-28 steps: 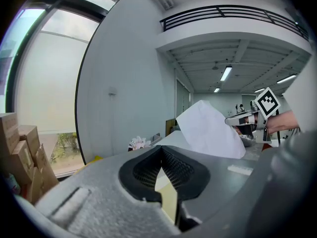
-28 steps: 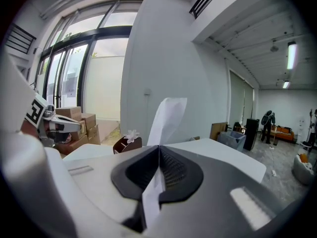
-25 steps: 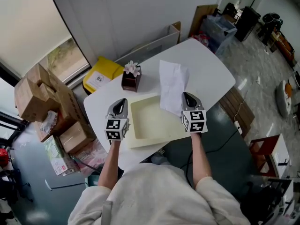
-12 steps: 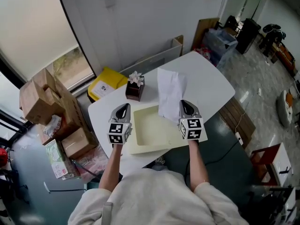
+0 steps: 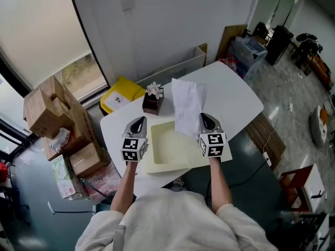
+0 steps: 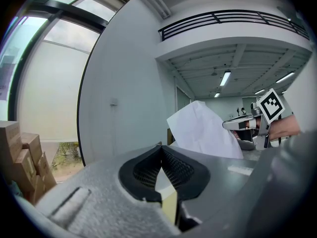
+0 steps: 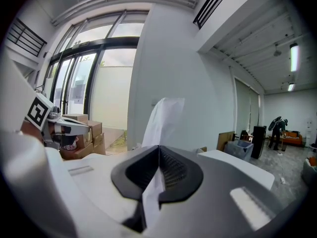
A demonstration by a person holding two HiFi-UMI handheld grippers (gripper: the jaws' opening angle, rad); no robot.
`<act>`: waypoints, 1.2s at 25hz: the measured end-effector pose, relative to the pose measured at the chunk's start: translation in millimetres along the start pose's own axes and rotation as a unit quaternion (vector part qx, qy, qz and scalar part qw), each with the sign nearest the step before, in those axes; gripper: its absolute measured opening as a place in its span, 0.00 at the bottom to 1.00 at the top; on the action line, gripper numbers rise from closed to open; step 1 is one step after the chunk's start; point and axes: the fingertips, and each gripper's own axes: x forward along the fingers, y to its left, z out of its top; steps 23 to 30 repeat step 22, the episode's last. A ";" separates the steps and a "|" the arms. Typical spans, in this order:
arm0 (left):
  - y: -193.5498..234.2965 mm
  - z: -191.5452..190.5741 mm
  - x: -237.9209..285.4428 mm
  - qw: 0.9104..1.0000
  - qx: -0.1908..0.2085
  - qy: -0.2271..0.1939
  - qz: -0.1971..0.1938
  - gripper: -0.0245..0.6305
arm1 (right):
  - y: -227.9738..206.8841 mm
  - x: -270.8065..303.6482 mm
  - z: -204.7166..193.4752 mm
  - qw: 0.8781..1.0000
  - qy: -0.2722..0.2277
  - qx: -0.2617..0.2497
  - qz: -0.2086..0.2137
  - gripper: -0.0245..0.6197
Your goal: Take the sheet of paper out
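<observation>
A: Head view first. Where's the paper (image 5: 187,104)?

B: At the 1 o'clock corner of the tray (image 5: 168,149), pinched by its near edge in the right gripper (image 5: 205,117). It runs from the jaws toward 11 o'clock. I can't tell from here whether any of it touches the tray.

A: And the left gripper (image 5: 138,121)?

B: At the tray's 9 o'clock, on its left rim. The tray sits on the white table (image 5: 236,94), with a flower box (image 5: 153,99) at its 11 o'clock and cardboard boxes (image 5: 49,109) on the floor at 9 o'clock.

A: Left gripper view?

B: The jaws of the left gripper (image 6: 161,151) are clenched, with the tray's cream rim (image 6: 171,208) caught between them. The paper (image 6: 202,131) stands at 1 o'clock, and the right gripper (image 6: 245,127) is at 3 o'clock, at the paper's lower right edge.

A: Right gripper view?

B: The right gripper (image 7: 158,155) is clamped on the paper (image 7: 164,119), which comes up through the closed jaws and rises toward 12 o'clock. The left gripper (image 7: 63,128) shows at 9 o'clock, with the boxes (image 7: 84,132) behind it.
</observation>
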 end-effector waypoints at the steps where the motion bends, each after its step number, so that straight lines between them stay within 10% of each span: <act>1: -1.1 0.3 -0.4 1.000 -0.002 0.001 -0.002 0.04 | 0.5 0.1 0.4 1.000 -0.001 0.000 0.001 0.05; 30: 2.9 0.7 1.1 1.000 0.006 -0.004 0.004 0.04 | 6.7 6.1 -0.7 1.000 0.001 0.000 0.003 0.05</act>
